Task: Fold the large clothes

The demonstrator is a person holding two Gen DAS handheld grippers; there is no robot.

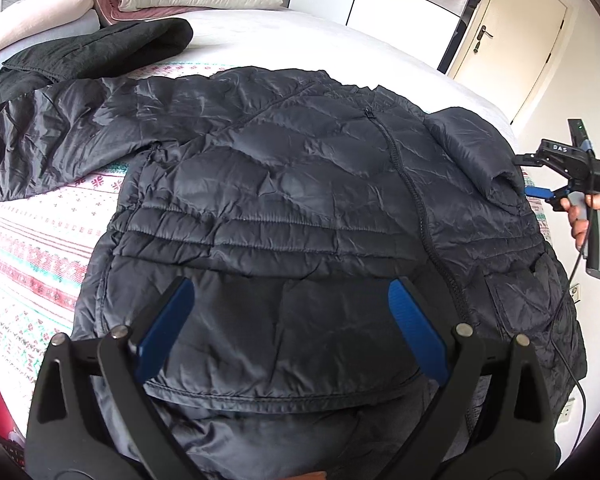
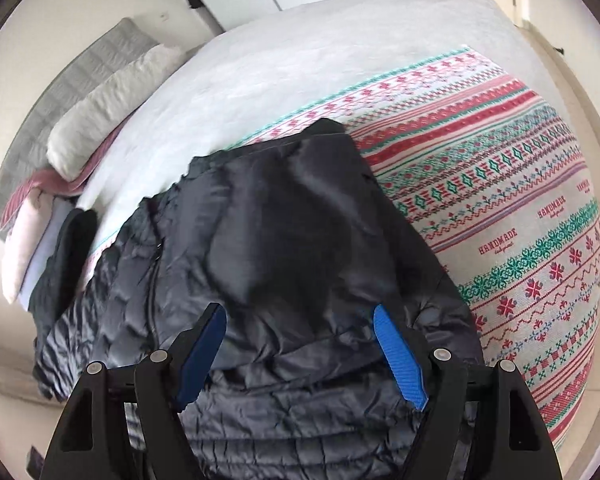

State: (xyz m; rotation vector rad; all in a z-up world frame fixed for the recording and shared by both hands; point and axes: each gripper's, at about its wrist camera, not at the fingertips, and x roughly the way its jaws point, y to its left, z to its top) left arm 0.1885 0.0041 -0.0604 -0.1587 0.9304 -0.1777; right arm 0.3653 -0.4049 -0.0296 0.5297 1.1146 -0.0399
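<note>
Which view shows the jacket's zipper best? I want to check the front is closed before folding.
The left wrist view: the zipper runs in full down the spread jacket and looks closed. The right wrist view shows only a short, blurred stretch of it at the jacket's left side.

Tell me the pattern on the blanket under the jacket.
Red and green knit-style bands on white blanket; right wrist view.

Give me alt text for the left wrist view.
A dark puffer jacket lies spread on a patterned bedspread, one sleeve folded in. The open left tool hovers over its hem; the right tool is at the far edge.
</note>
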